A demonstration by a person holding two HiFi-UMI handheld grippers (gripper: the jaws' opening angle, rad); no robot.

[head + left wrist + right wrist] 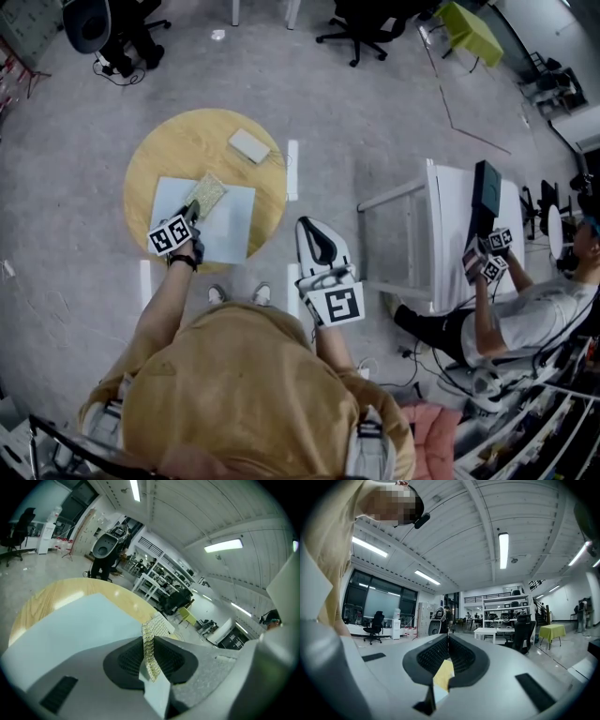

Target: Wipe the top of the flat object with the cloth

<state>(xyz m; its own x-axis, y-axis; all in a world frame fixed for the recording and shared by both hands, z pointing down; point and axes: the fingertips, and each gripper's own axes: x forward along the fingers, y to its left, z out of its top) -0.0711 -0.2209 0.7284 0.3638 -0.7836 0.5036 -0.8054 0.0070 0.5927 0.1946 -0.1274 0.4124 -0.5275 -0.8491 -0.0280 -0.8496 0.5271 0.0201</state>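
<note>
As its fingers pinch it, left gripper (150,641) half-hides the cloth (208,193); right gripper (446,641) clenched.

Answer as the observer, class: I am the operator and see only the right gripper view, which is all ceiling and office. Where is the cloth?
Observer: The left hand-held gripper is shut on the cloth, which rests at the far edge of the flat blue sheet.
Operator: What is the sheet on?
Observer: A round wooden table, with a small white block lying beyond the sheet.
Operator: Where is my gripper, then?
Observer: The right hand-held gripper is off the table, out to its right, over the floor.
</note>
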